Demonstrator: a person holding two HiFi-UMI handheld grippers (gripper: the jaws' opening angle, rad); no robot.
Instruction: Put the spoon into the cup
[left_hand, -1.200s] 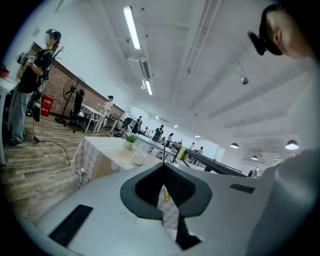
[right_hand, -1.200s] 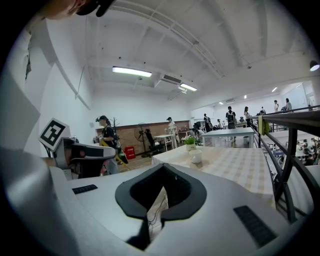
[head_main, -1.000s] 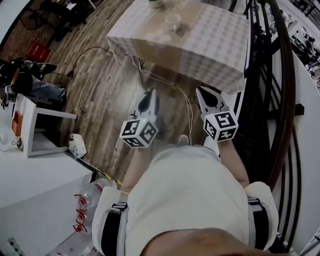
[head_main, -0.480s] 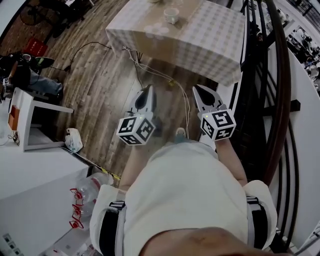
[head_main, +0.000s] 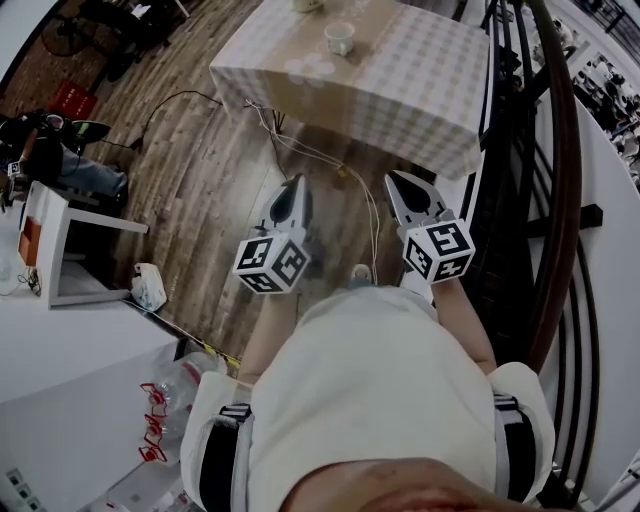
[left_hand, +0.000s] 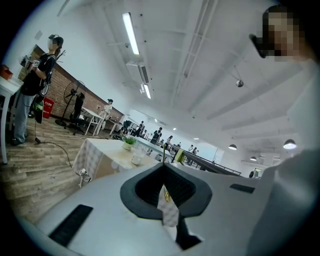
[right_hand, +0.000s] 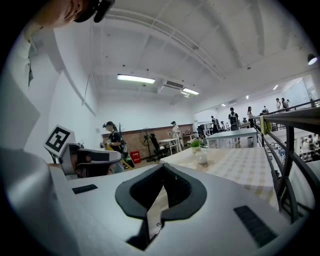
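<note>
Both the left gripper (head_main: 297, 182) and right gripper (head_main: 393, 178) are pressed together, well apart from the cup (head_main: 339, 38) on the worktop (head_main: 420, 80).

No readable text, labels, brands or numbers anywhere in view.

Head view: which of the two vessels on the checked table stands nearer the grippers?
The empty white cup. The other is a plant pot with green leaves, standing farther back on the table.
</note>
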